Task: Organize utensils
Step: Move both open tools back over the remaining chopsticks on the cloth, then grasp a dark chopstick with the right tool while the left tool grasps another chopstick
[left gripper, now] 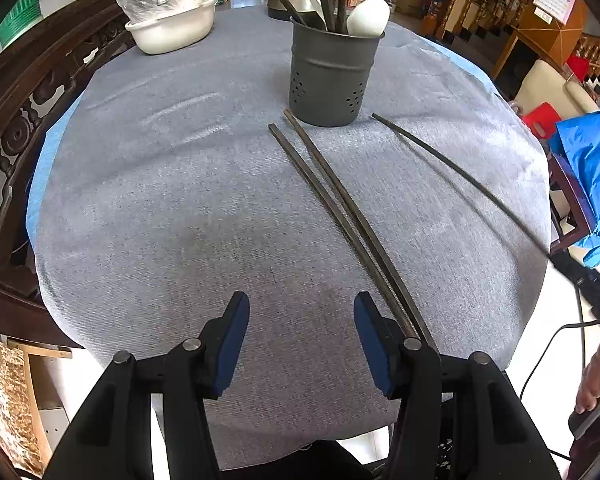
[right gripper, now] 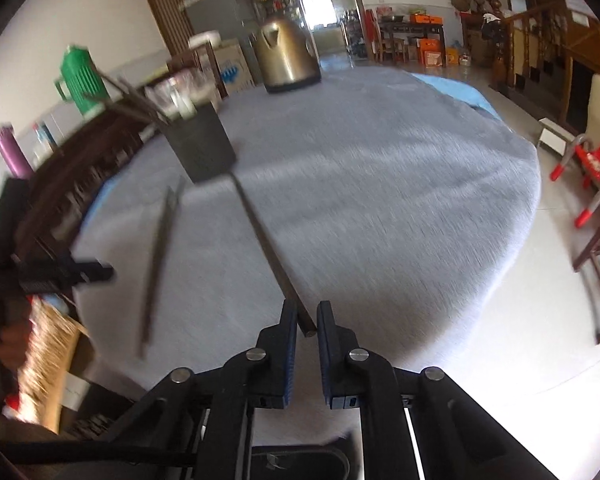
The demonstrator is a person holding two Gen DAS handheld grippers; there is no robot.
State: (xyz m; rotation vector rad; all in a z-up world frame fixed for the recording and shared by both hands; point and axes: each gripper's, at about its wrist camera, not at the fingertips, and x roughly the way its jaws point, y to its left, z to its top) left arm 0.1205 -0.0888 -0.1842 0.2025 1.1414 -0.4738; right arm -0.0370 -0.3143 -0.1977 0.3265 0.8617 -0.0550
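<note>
A dark grey perforated utensil holder (left gripper: 328,76) (right gripper: 202,148) stands on the grey-clothed table (left gripper: 160,200), with several dark utensils and a white spoon in it. A pair of dark chopsticks (left gripper: 350,240) (right gripper: 160,248) lies side by side in front of it. My left gripper (left gripper: 301,300) hovers open over the cloth, nothing between its fingers; the pair's near ends pass beside its right finger. My right gripper (right gripper: 307,308) is shut on the near end of a third chopstick (right gripper: 268,248) (left gripper: 460,172), which slants toward the holder's base. The right wrist view is blurred.
A white basin (left gripper: 172,28) with a plastic bag sits at the table's far left. A brass kettle (right gripper: 286,56) stands behind the holder. Carved dark wood (left gripper: 20,120) borders the left side. A blue bag (left gripper: 592,184) and a red chair (right gripper: 596,160) stand off the right edge.
</note>
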